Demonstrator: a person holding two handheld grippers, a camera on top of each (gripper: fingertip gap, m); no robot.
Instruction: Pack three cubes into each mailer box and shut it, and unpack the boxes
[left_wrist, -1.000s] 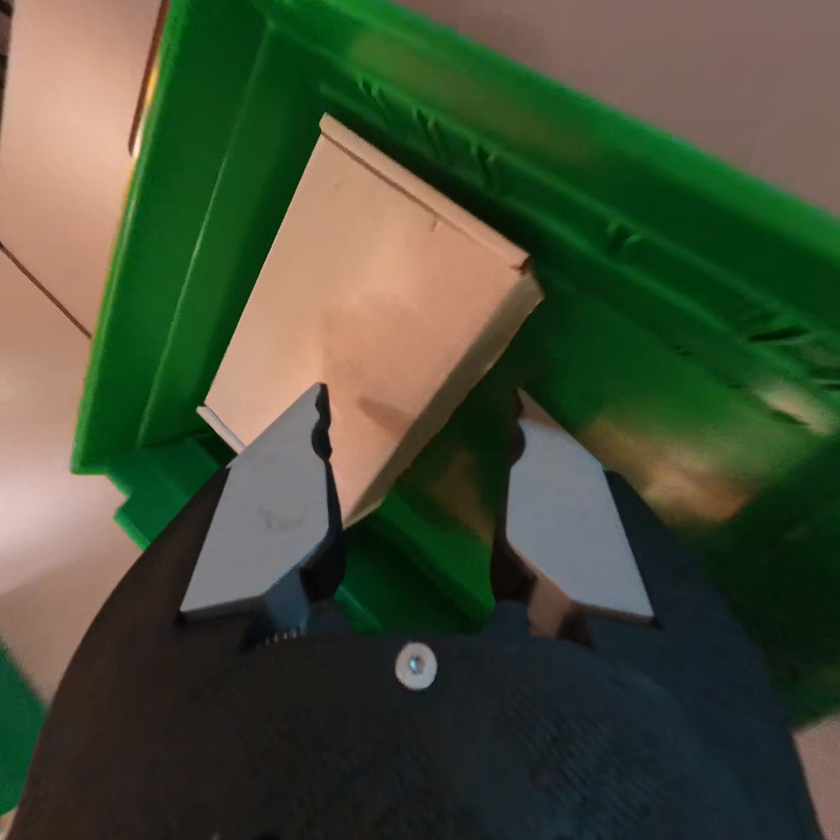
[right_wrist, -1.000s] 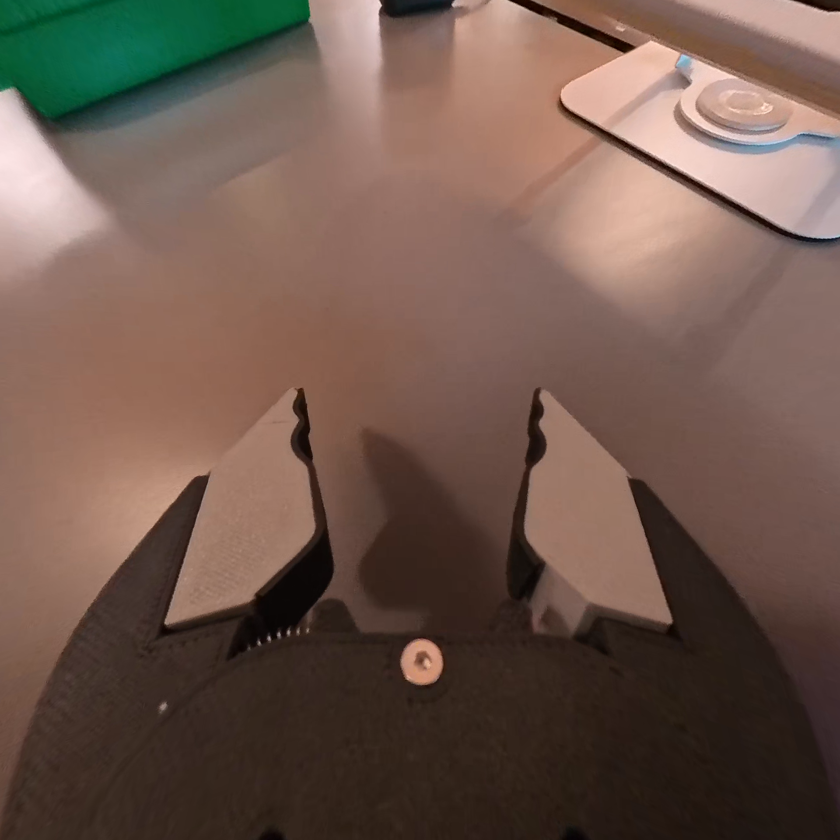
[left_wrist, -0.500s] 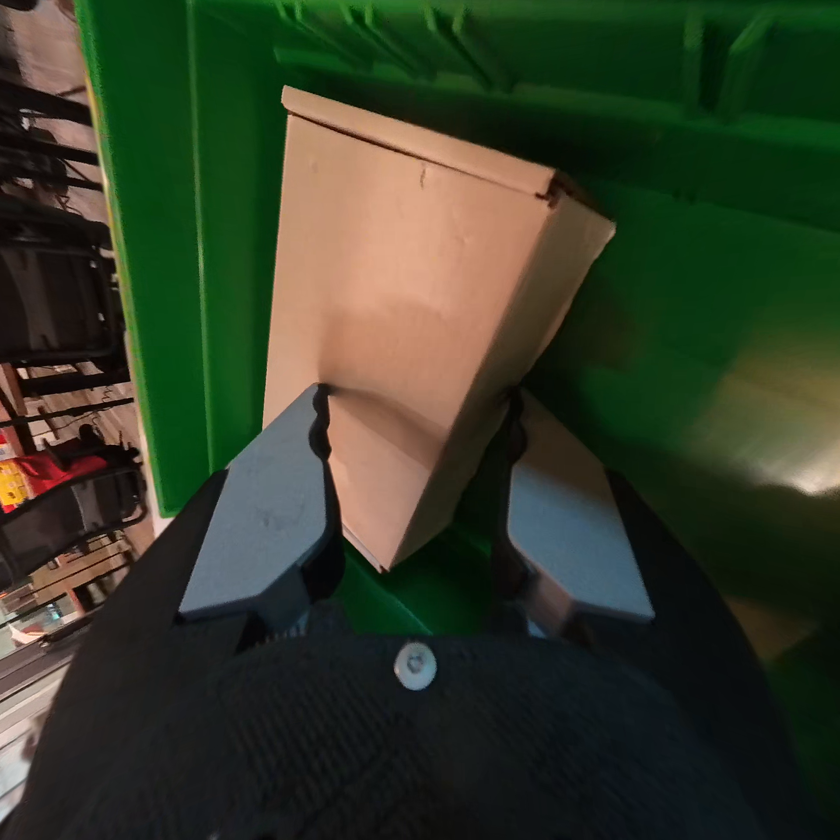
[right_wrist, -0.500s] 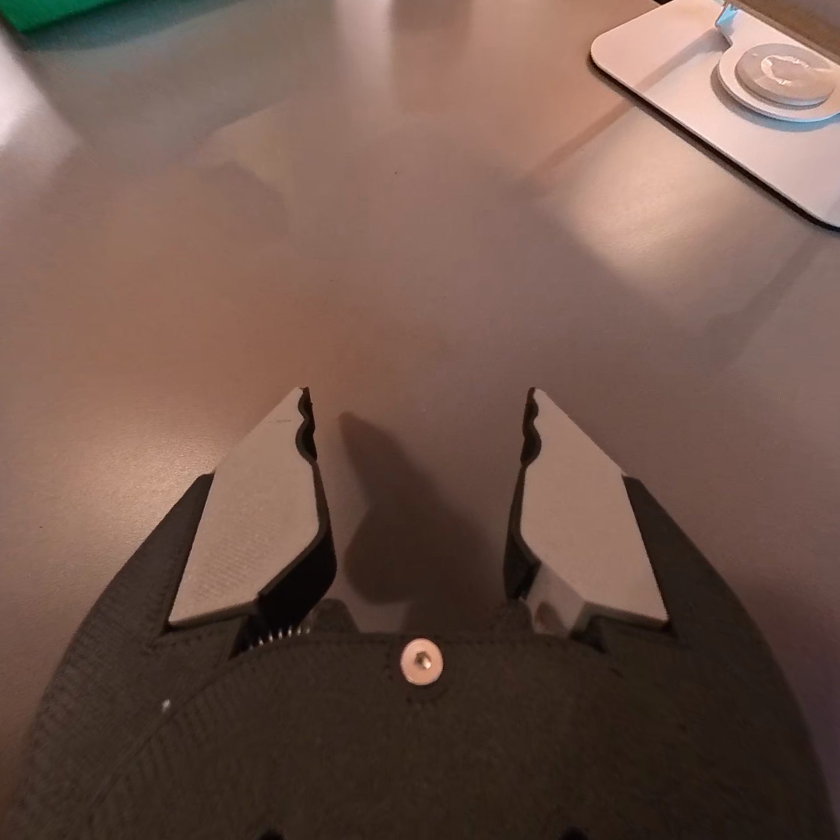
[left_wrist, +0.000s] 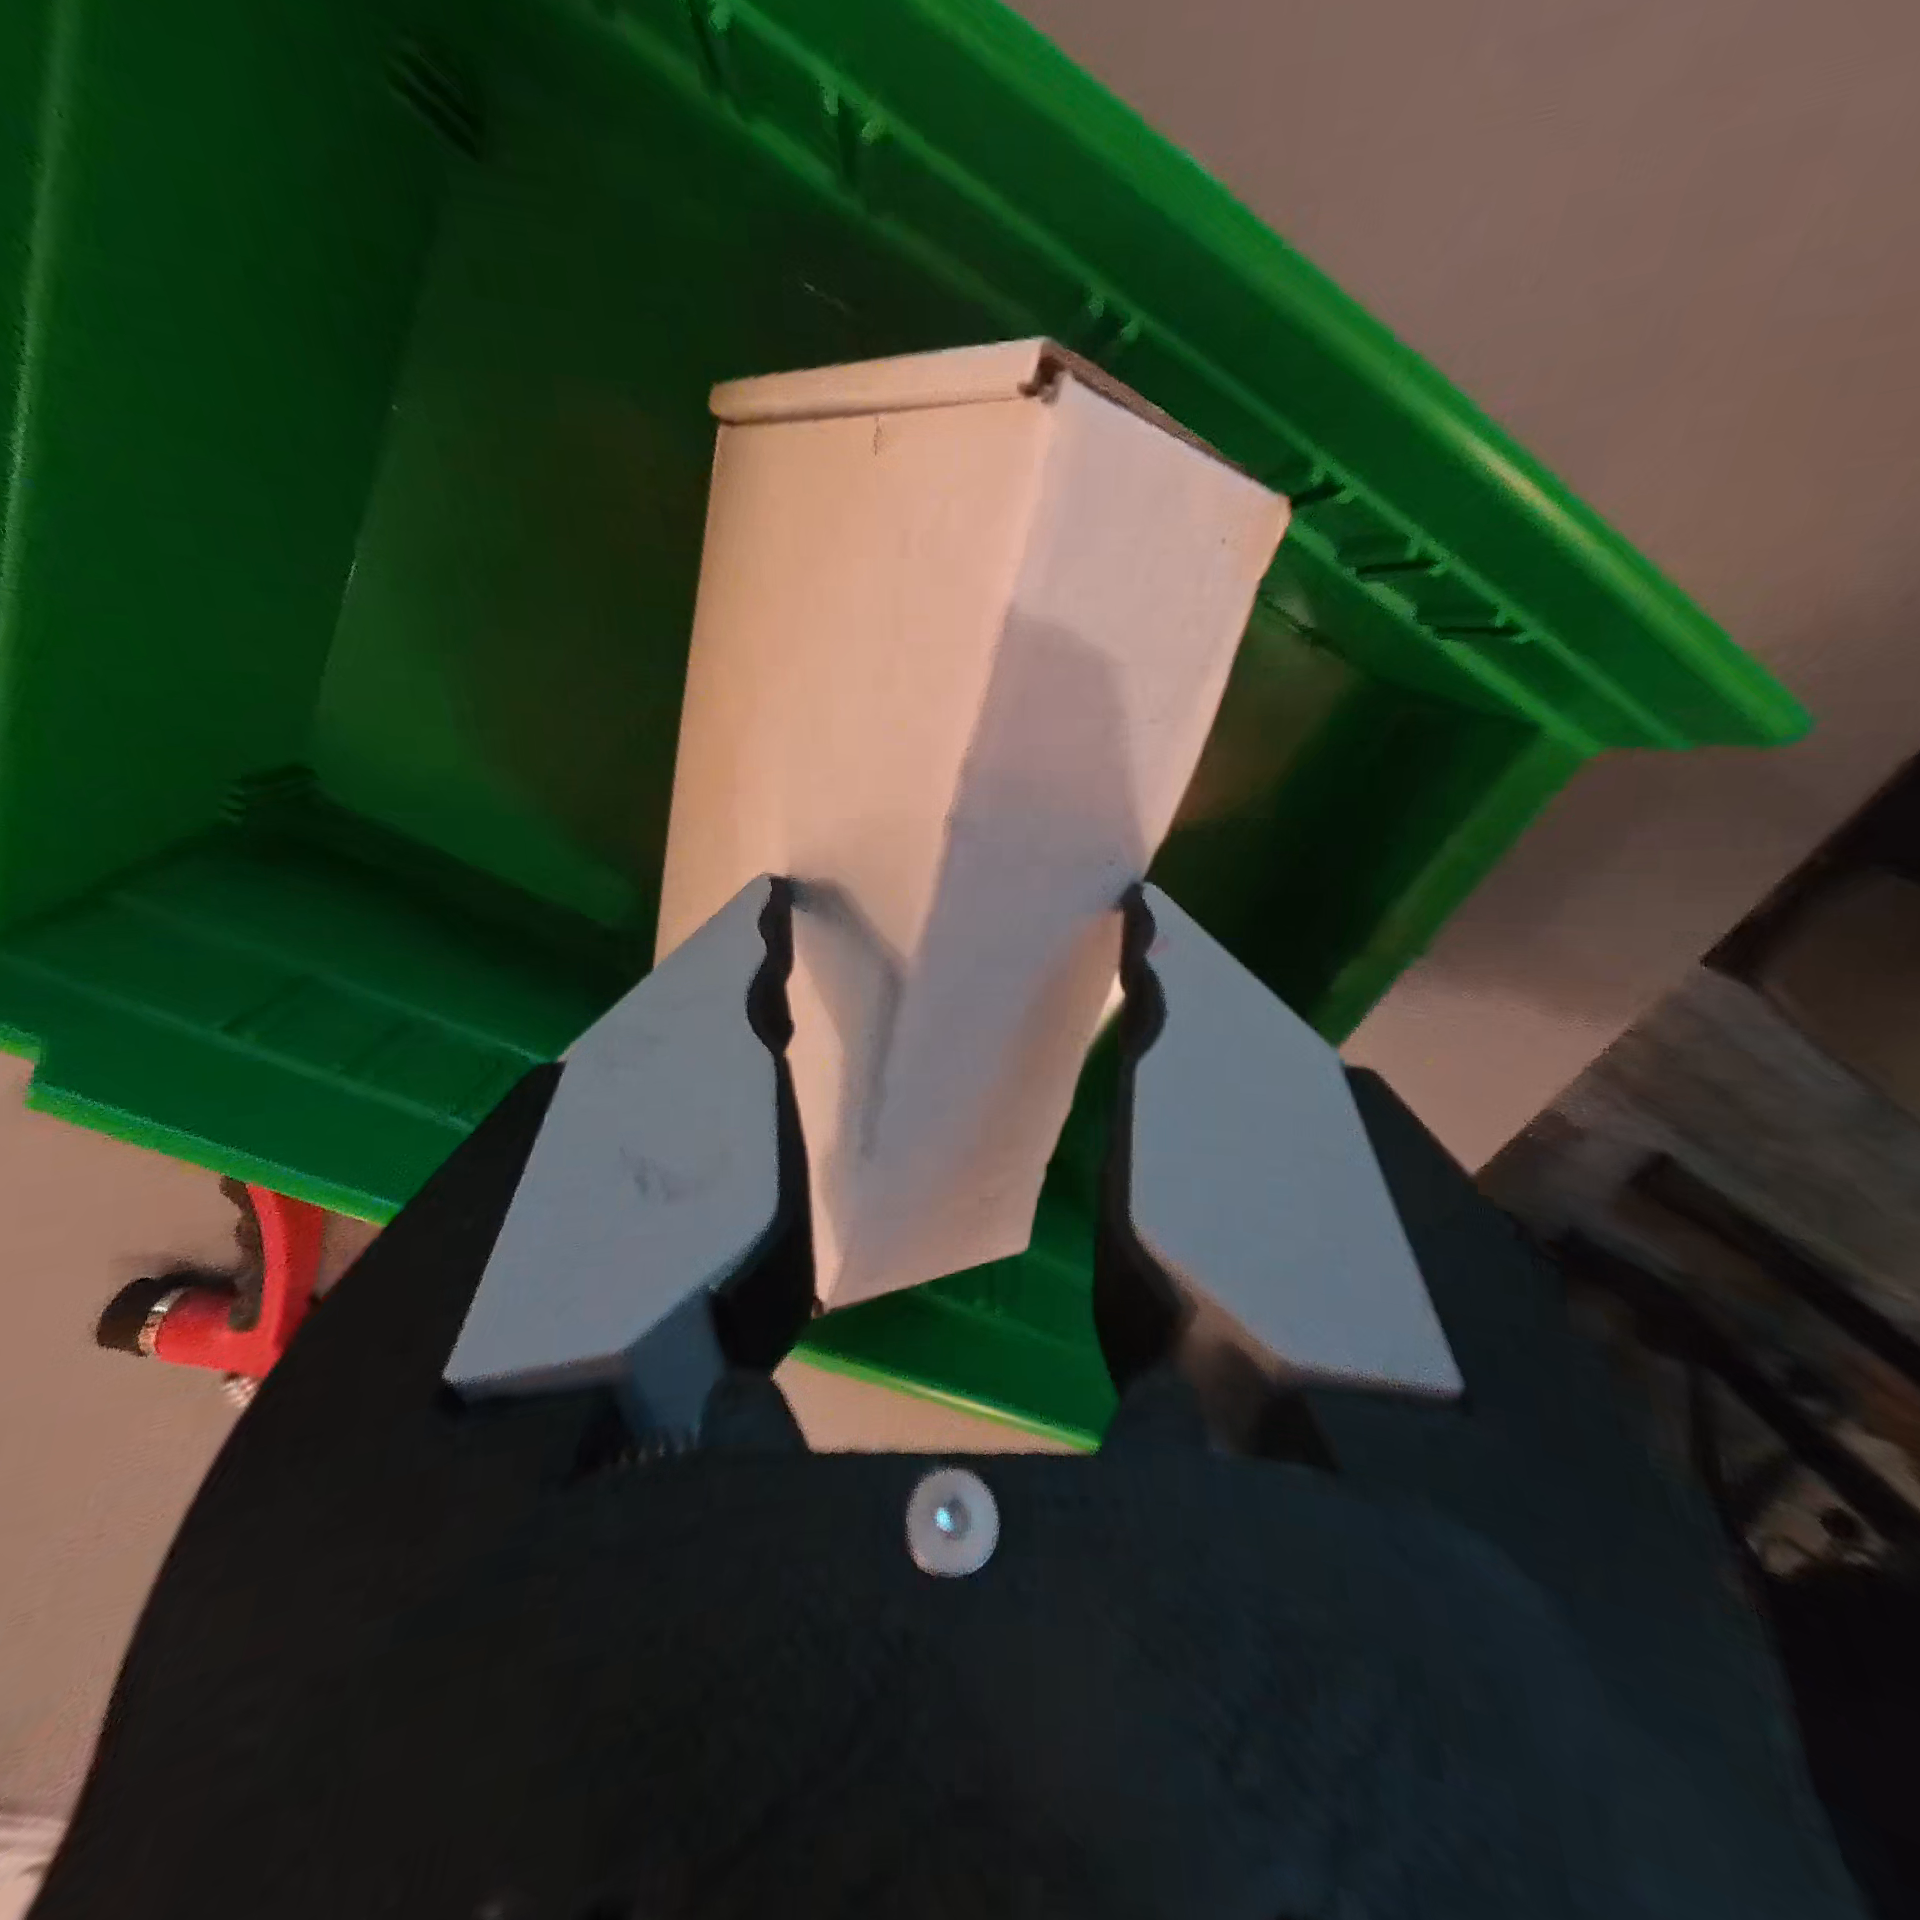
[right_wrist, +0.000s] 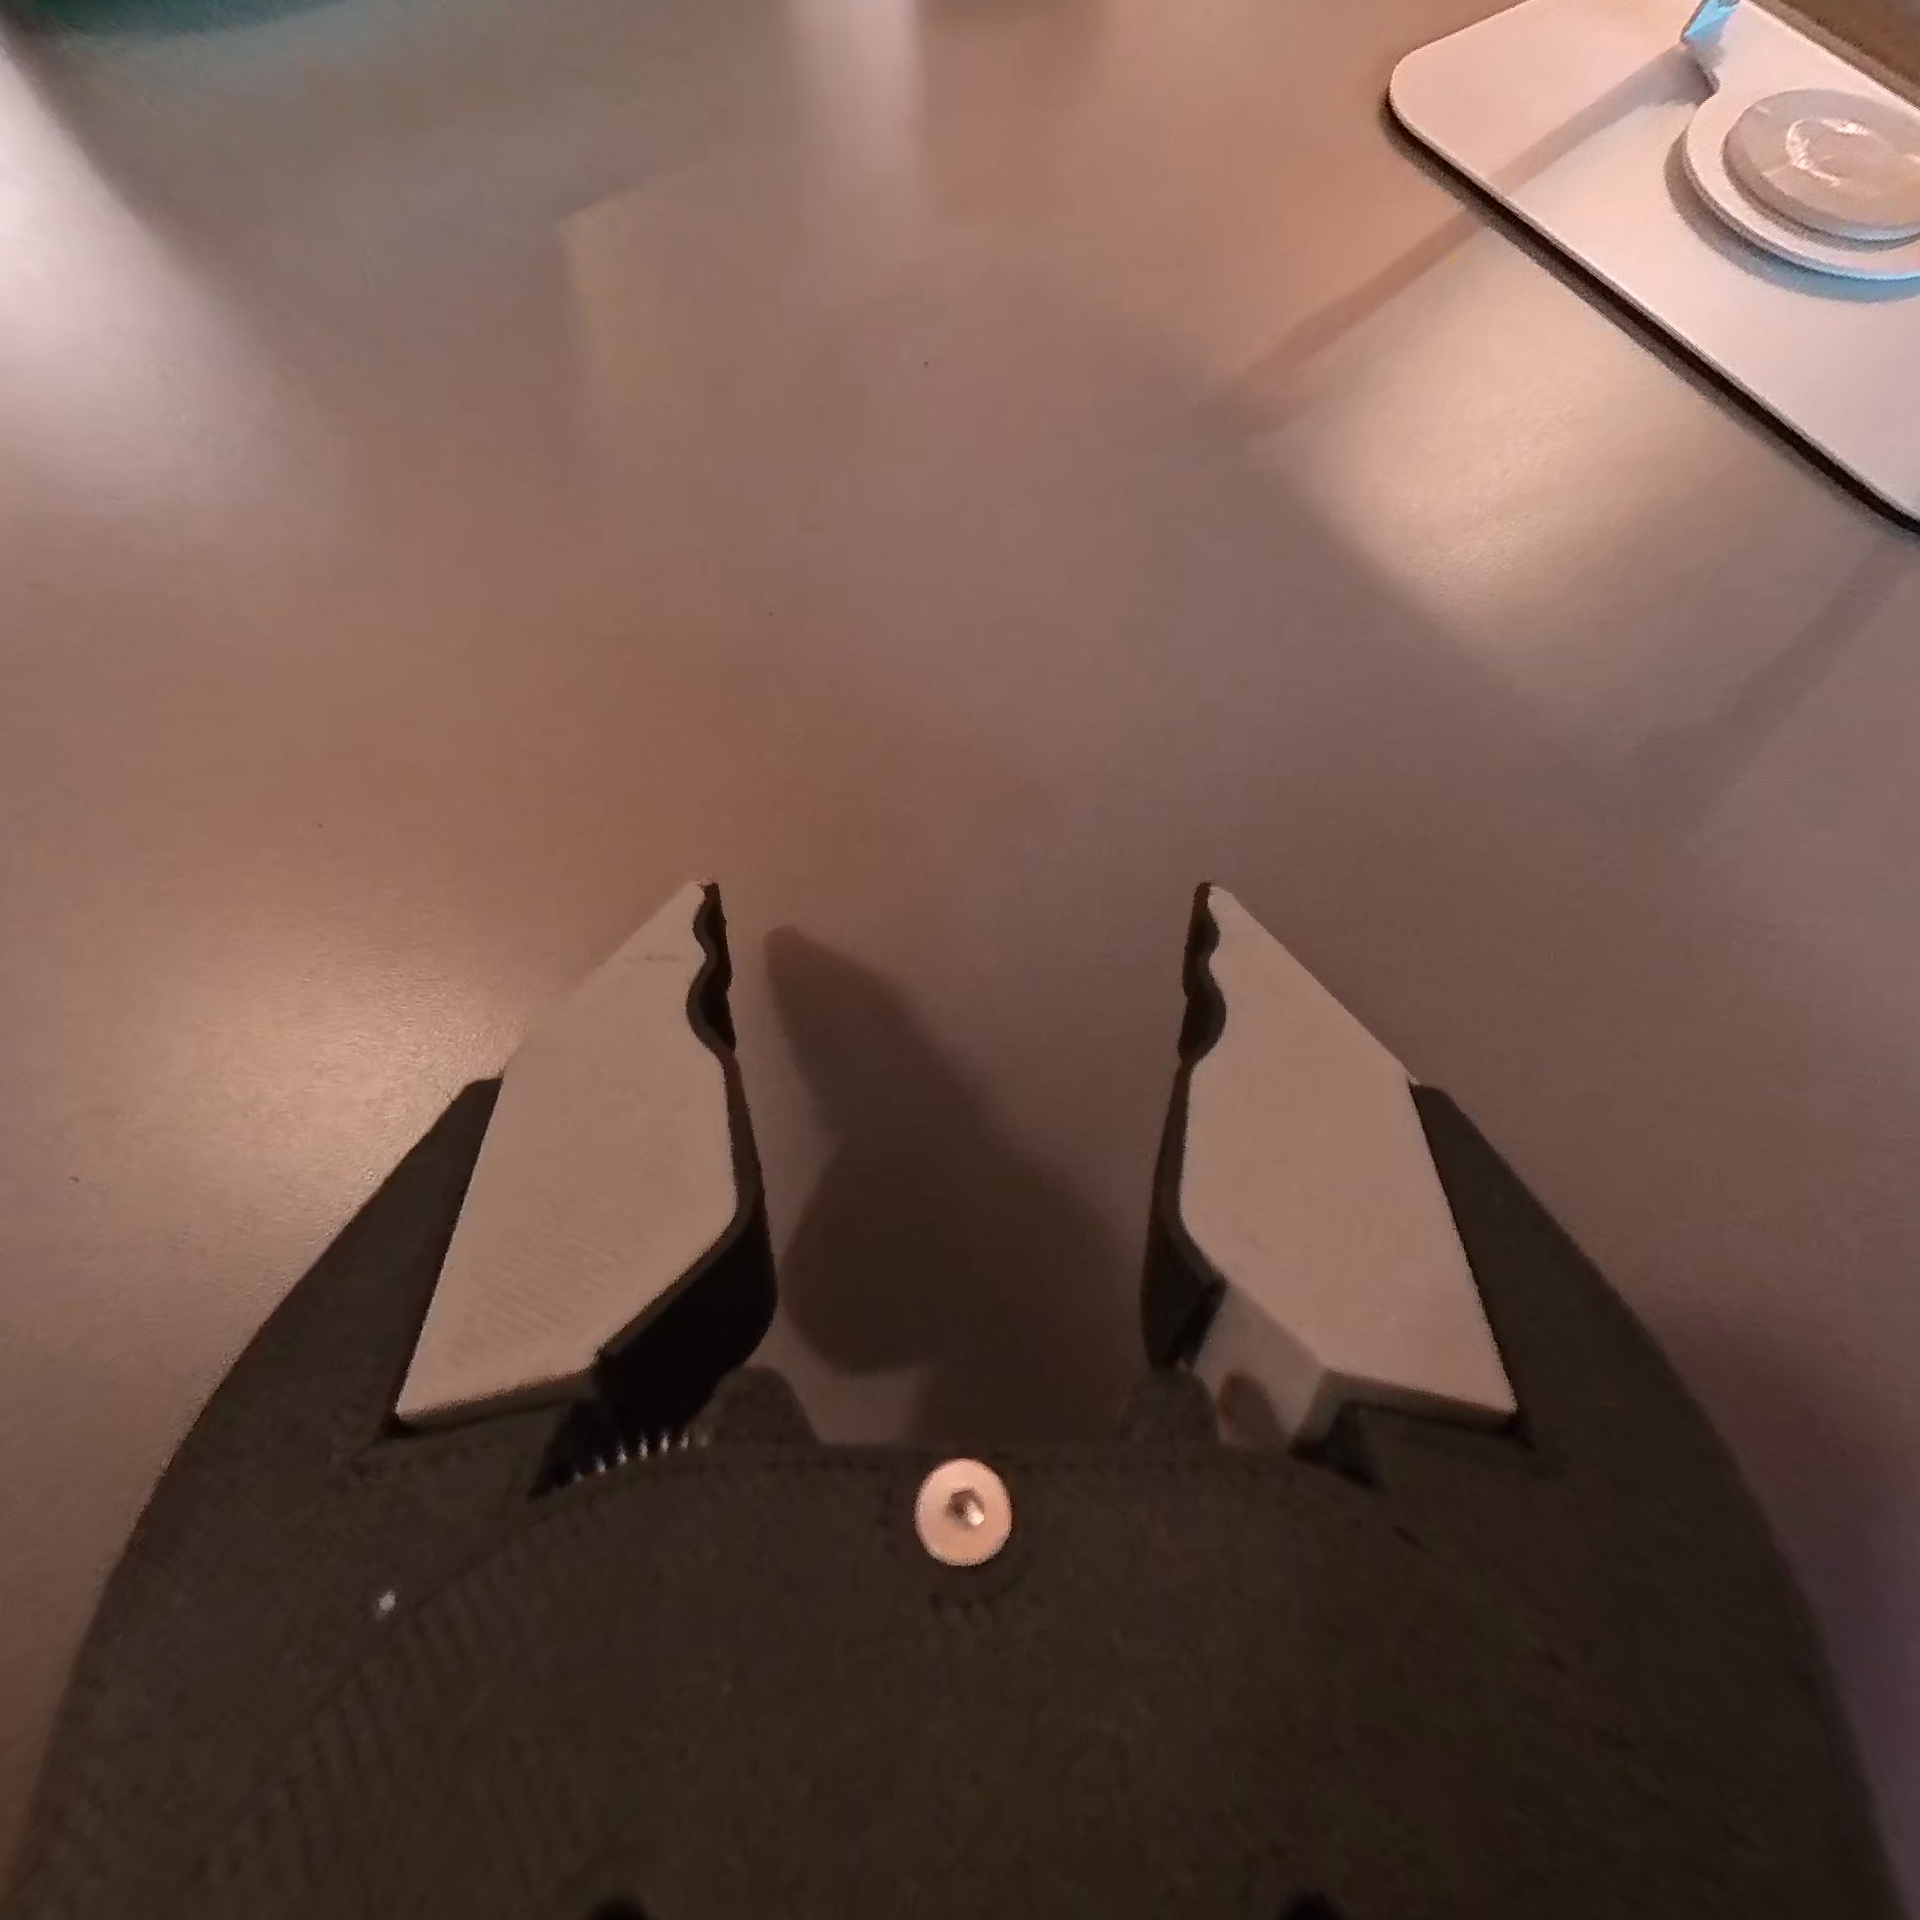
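Note:
My left gripper (left_wrist: 956, 899) is shut on a closed tan cardboard mailer box (left_wrist: 935, 665), gripping its near end with both fingers pressed against its sides. The box stands out ahead of the fingers, over the inside of a green plastic bin (left_wrist: 343, 540), lifted off the bin's floor. My right gripper (right_wrist: 956, 894) is open and empty, low over the bare grey table (right_wrist: 935, 520). No cubes are in view.
The green bin's ribbed rim (left_wrist: 1455, 540) runs across the top right of the left wrist view. A red clamp (left_wrist: 239, 1299) sits below the bin's near edge. A white flat stand with a round disc (right_wrist: 1714, 208) lies at the table's far right. The left gripper's tips are roughly 50 cm from the right gripper's.
My left gripper has closed on the mailer box and lifted it up out of the bin's corner, turning it. My right gripper has drifted slightly forward over the table and stays open.

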